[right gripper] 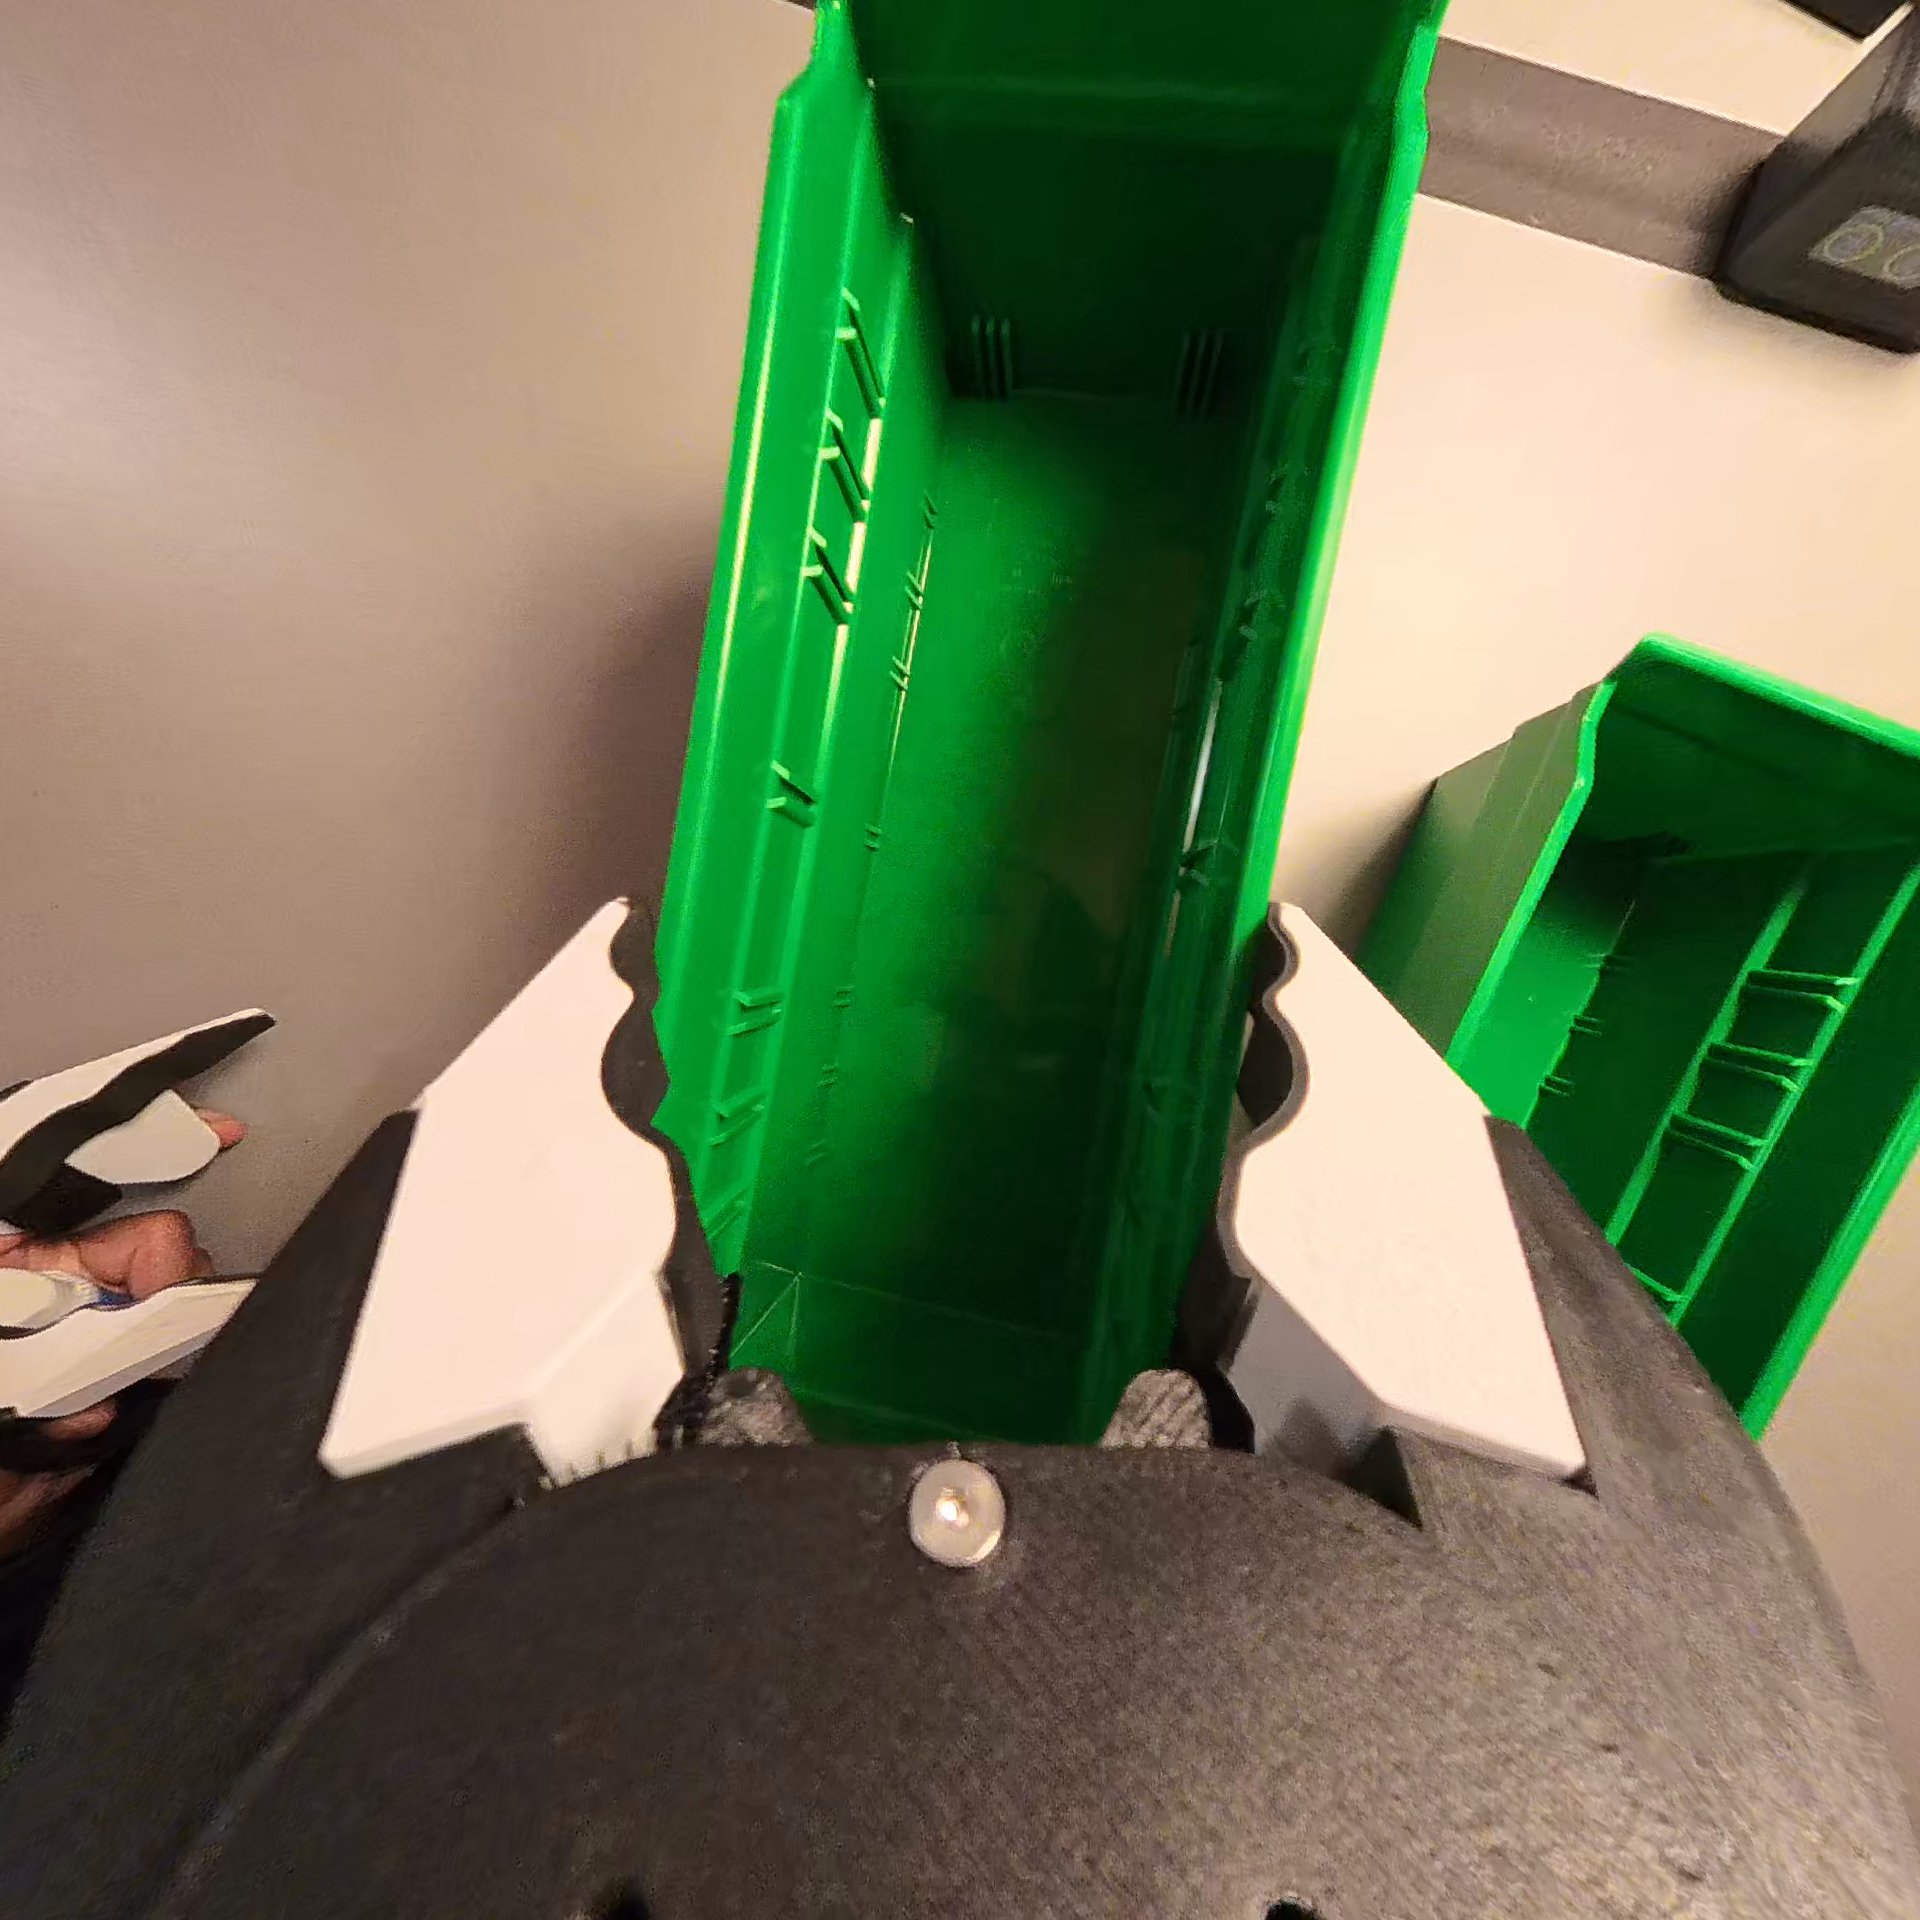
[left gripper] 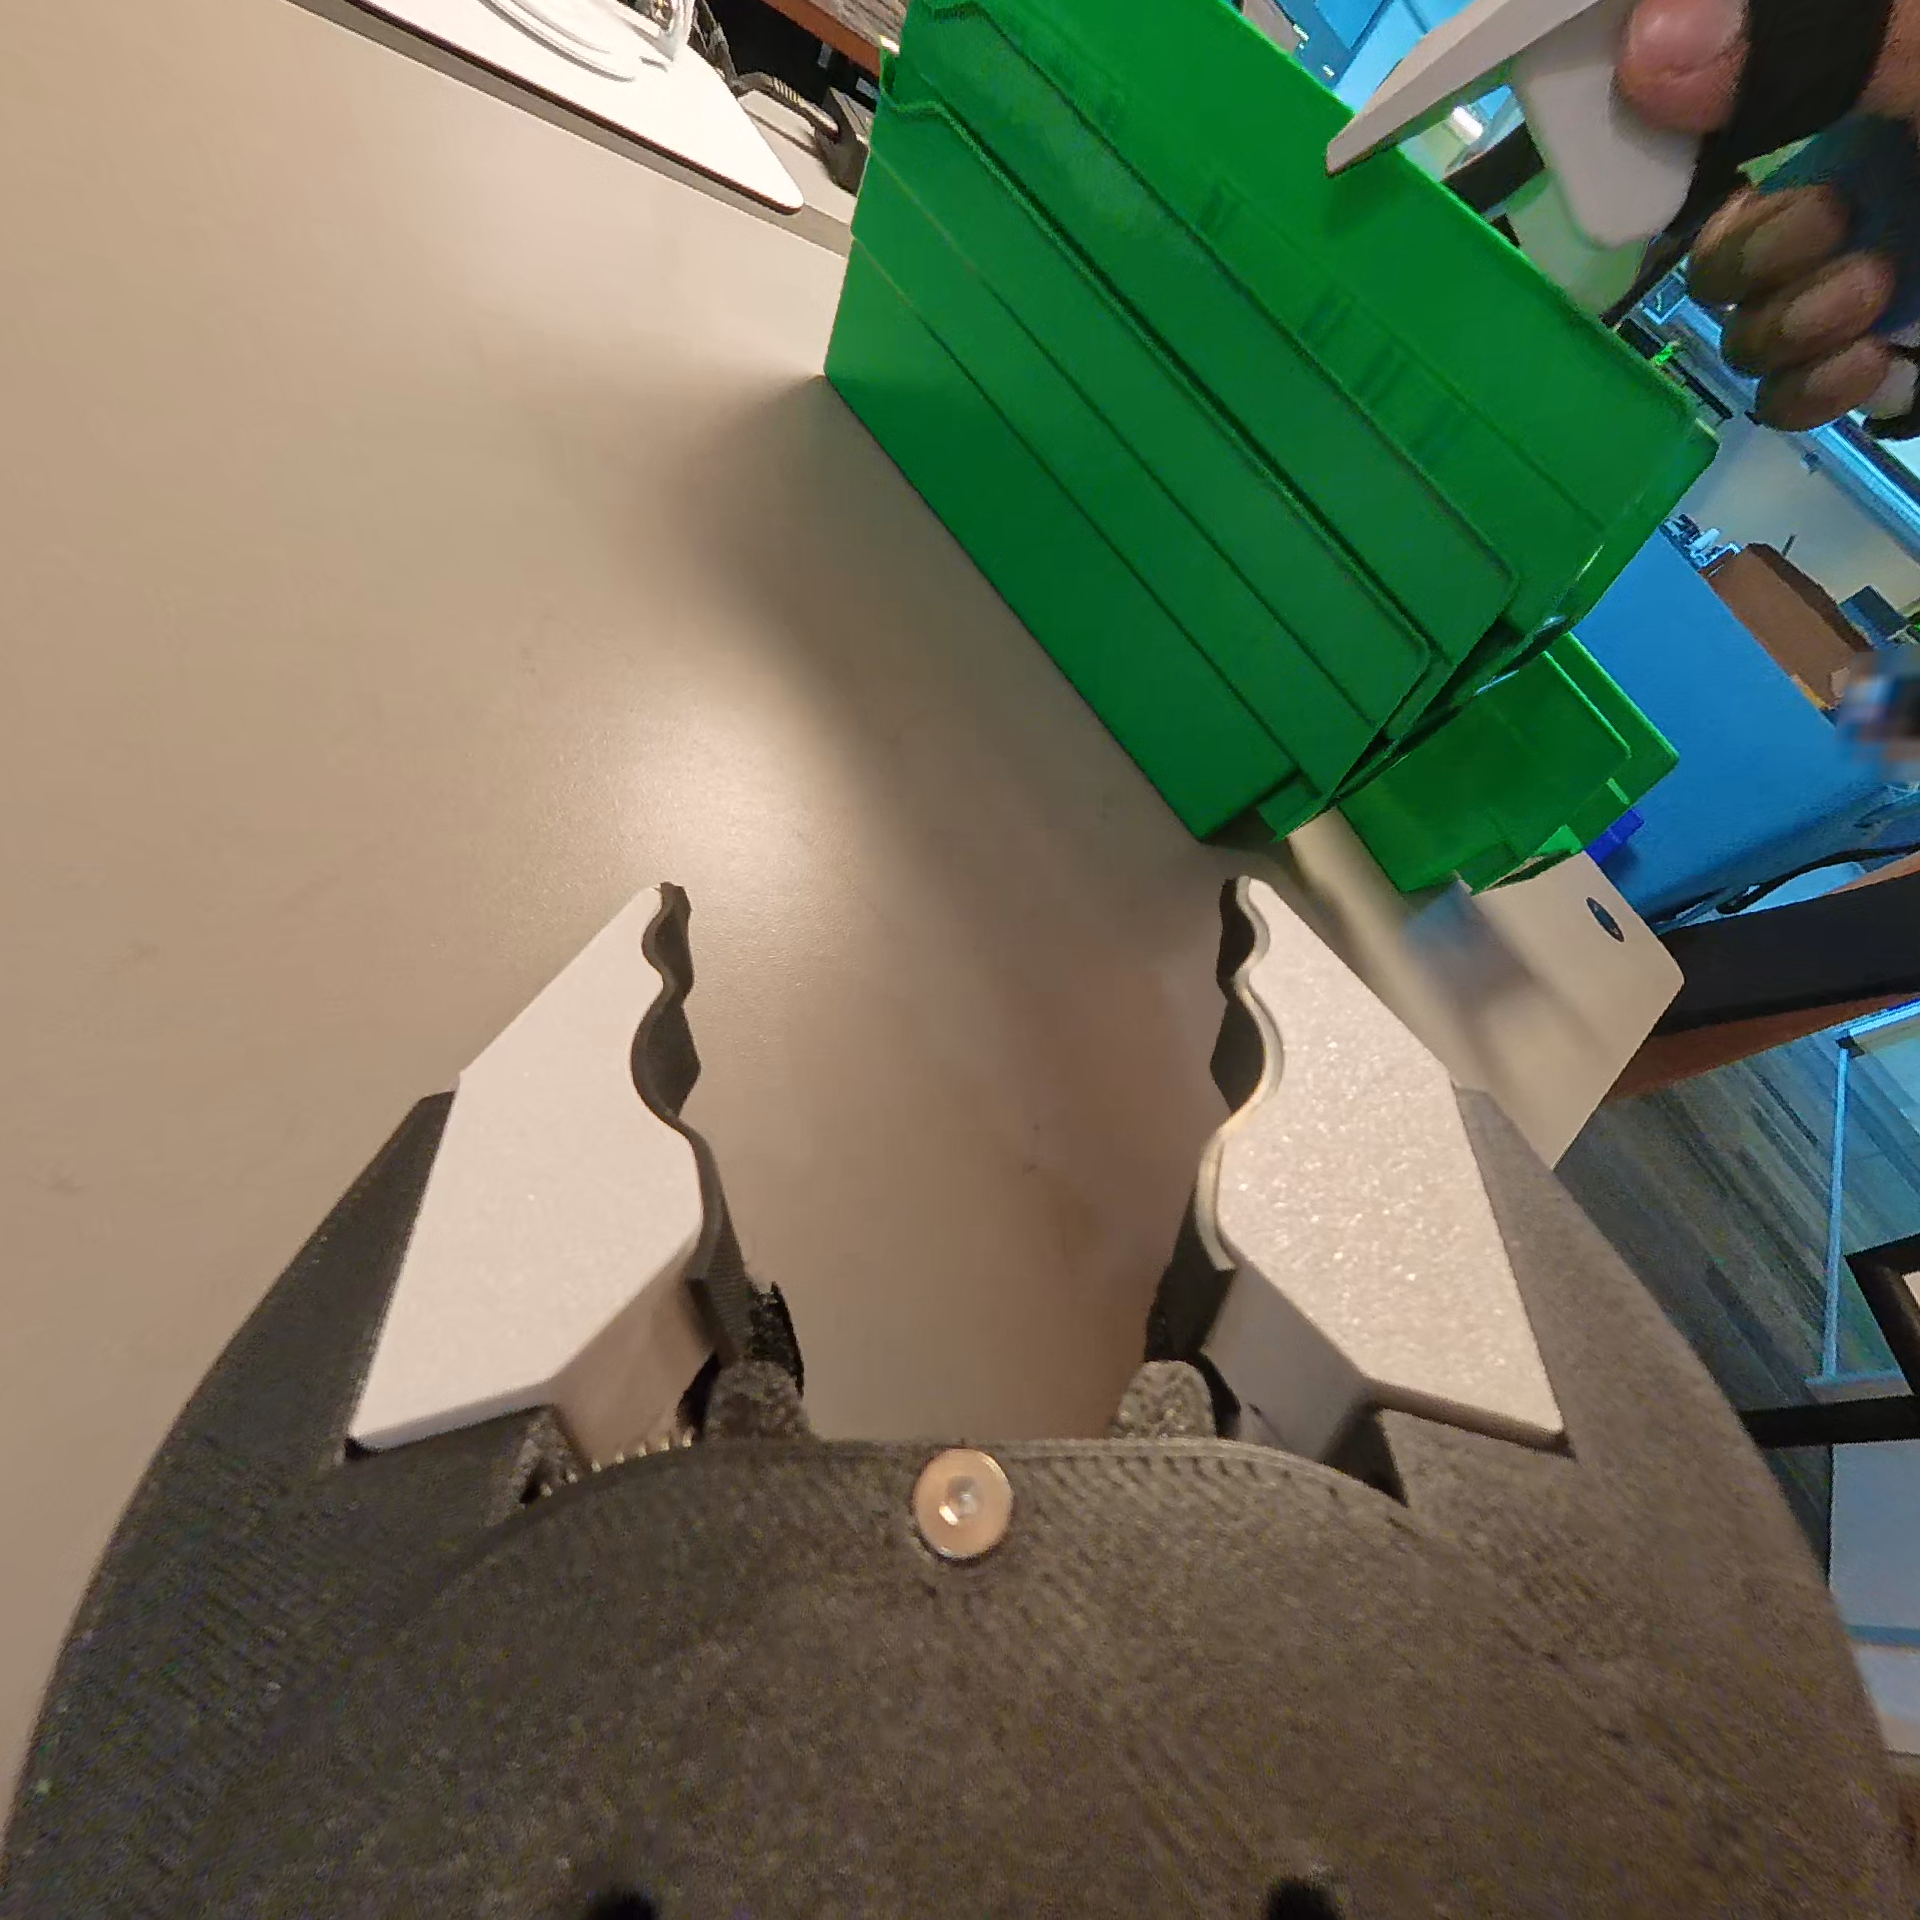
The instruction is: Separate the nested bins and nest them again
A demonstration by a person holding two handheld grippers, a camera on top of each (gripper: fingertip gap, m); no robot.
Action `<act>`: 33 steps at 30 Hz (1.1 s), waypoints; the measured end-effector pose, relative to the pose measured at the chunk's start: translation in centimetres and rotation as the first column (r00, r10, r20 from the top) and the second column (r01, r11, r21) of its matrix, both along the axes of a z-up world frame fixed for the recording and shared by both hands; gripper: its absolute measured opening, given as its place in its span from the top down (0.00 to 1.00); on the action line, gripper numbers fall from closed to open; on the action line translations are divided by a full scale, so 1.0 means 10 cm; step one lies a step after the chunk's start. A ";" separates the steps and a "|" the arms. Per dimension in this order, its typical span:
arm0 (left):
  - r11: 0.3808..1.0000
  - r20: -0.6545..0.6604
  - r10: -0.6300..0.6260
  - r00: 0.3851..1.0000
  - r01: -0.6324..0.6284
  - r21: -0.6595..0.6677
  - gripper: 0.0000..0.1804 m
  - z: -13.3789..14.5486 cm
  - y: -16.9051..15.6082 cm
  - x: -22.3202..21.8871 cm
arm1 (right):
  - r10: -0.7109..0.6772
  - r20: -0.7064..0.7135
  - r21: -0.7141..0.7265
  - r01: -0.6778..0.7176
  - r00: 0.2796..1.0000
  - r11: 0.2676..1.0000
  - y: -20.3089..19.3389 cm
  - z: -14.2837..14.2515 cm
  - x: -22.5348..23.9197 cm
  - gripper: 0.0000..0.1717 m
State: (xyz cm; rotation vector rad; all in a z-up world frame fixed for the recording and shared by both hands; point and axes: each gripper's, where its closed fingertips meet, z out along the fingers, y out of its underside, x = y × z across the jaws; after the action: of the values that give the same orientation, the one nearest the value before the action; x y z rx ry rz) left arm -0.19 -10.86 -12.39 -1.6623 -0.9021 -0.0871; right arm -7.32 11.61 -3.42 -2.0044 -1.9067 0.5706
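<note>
My right gripper (right gripper: 951, 914) is shut on a long green bin (right gripper: 1039, 727). Its pads press the bin's two outer side walls near the end closest to me, and the open top faces the camera. In the left wrist view this bin is the top one (left gripper: 1403, 343) of a stack of nested green bins (left gripper: 1091, 582) on the grey table (left gripper: 364, 623), with a right gripper finger (left gripper: 1455, 104) at its top edge. My left gripper (left gripper: 956, 904) is open and empty over bare table, short of the stack. Another green bin (right gripper: 1714, 1039) lies to the right.
A white board (left gripper: 623, 104) lies at the far left of the table. The table's edge (left gripper: 1621, 997) runs close behind the stack. A dark device (right gripper: 1839, 208) stands at the far right. A gloved hand (left gripper: 1787, 291) holds the right gripper.
</note>
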 end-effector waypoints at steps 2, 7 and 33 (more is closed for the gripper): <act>1.000 0.000 0.001 1.000 -0.001 0.002 0.44 0.00 0.00 0.00 | -0.005 0.001 0.014 0.005 1.000 1.000 0.05 0.01 0.01 0.32; 1.000 0.001 0.001 1.000 -0.001 0.004 0.44 0.00 0.00 0.00 | 0.010 0.020 0.076 -0.011 1.000 0.997 0.14 0.03 0.04 0.23; 1.000 0.015 -0.006 1.000 0.006 0.017 0.44 0.00 0.00 0.00 | 0.036 0.068 0.073 -0.041 0.997 0.997 0.02 0.00 0.00 0.41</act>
State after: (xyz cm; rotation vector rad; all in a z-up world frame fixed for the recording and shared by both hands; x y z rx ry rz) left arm -0.23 -10.86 -12.36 -1.6509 -0.9054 -0.1109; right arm -7.35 11.81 -3.43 -1.9676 -1.9791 0.4408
